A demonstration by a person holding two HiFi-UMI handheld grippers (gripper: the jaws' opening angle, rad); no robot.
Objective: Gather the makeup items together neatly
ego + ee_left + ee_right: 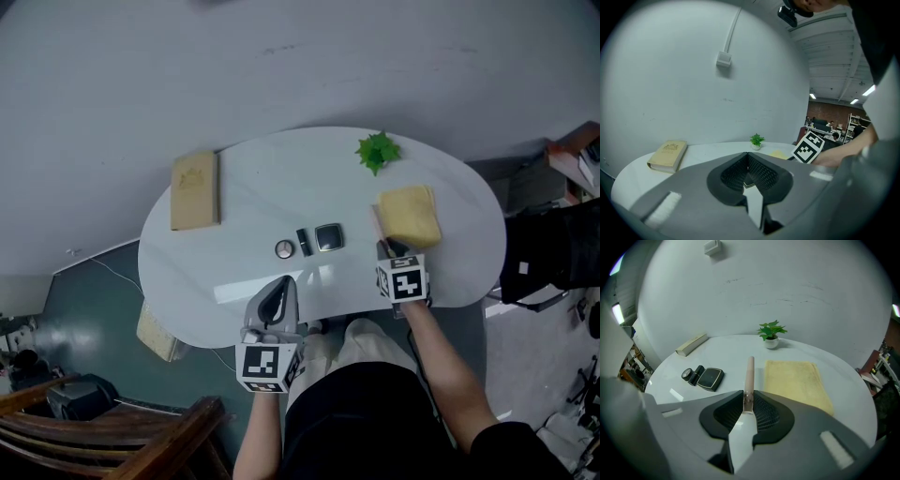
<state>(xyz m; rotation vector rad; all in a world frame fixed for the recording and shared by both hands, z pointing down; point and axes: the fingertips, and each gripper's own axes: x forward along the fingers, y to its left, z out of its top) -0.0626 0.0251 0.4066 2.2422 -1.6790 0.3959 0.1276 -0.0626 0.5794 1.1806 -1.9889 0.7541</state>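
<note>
Right tongs (748, 403), clamped on a stick (749, 373) pointing straight ahead, have the compact (710, 378) lying ahead-left on the tabletop (736, 348); left tongs (748, 164) together, empty.

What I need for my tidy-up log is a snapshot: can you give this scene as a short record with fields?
surface: white oval table
grouped items: round case, black tube, square compact, side by side mid-table
right gripper: shut on pink stick, just left of the yellow cloth
left gripper: shut, nothing between the jaws, at the table's near edge
other things: book at the left, small plant at the far edge
</note>
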